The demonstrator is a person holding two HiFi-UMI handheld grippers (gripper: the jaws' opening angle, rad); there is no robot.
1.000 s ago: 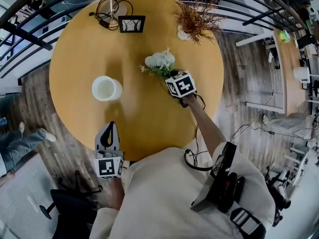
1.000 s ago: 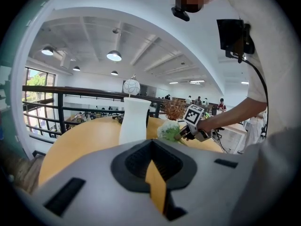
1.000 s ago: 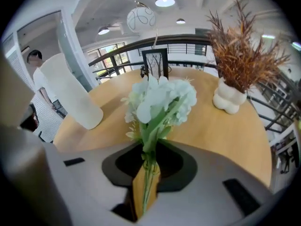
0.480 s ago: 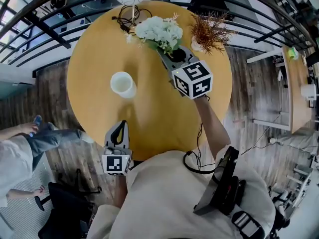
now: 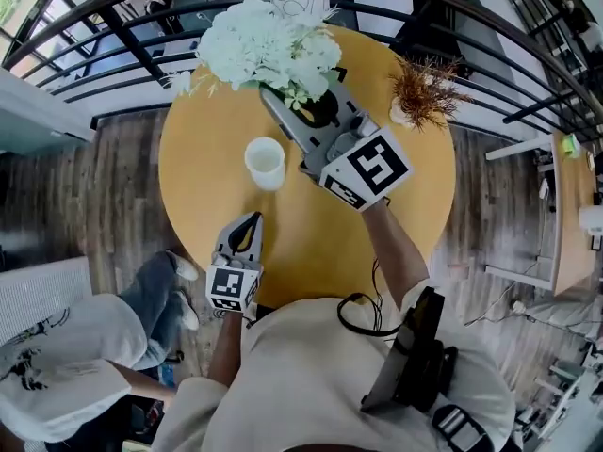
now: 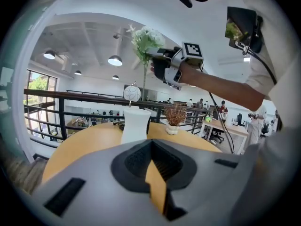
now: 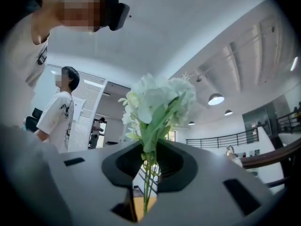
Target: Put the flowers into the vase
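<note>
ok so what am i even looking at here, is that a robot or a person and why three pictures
No robot: a person holds a gripper in each hand. One camera sits on the head, looking down; one rides on each gripper, looking along its jaws. The round table carries a white vase and a small dried plant. The right gripper is shut on the stems of white flowers, held high above the table. The left gripper is empty, jaws together, low near the table's edge.

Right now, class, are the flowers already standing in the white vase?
No: the right gripper holds the flowers aloft, apart from the vase.
</note>
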